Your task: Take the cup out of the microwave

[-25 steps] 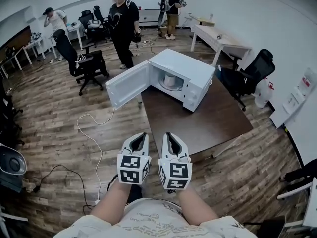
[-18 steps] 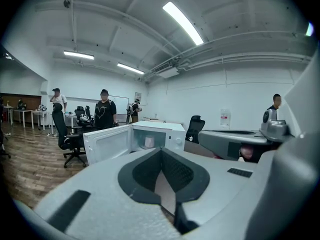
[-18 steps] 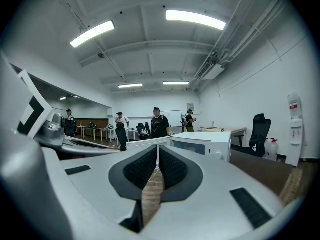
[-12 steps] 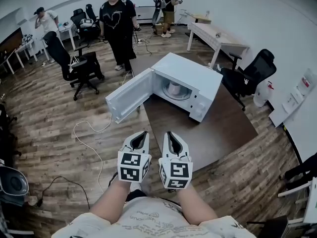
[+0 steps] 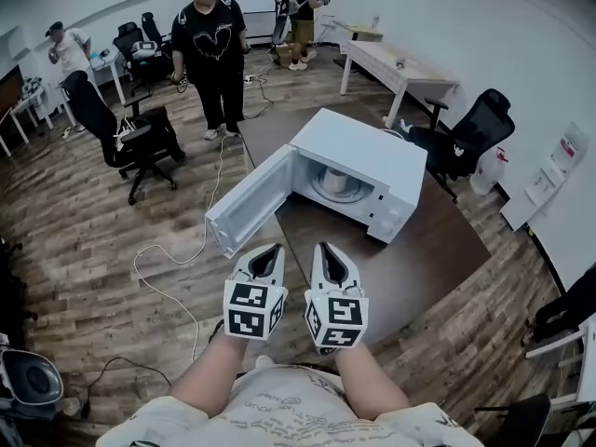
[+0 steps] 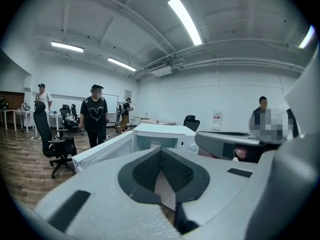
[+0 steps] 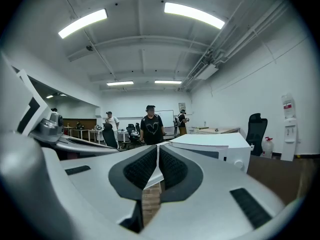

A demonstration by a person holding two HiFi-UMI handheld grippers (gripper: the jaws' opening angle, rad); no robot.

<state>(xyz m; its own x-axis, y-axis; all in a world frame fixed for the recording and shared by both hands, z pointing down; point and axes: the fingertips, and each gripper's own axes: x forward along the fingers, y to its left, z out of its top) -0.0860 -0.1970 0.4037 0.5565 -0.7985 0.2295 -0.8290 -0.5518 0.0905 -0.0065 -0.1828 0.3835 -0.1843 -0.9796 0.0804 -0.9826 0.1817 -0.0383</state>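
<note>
1 microwave [image 5: 365, 153], door [image 5: 244, 214] open | 1 cup [image 5: 338, 181] inside | 2 closed, empty: left gripper [image 5: 268, 250]; right gripper [image 5: 324, 248]

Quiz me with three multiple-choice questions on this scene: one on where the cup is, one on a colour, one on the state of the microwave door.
1. Where is the cup?
A. beside the microwave
B. on top of the microwave
C. inside the microwave

2. What colour is the microwave?
A. white
B. black
C. red

3. How is the microwave's door?
A. shut
B. swung open
C. taken off

Answers:
1 C, since the head view shows the cup standing in the open cavity.
2 A, since the casing and door are white all over.
3 B, since the door hangs out to the side, leaving the cavity exposed.
</note>
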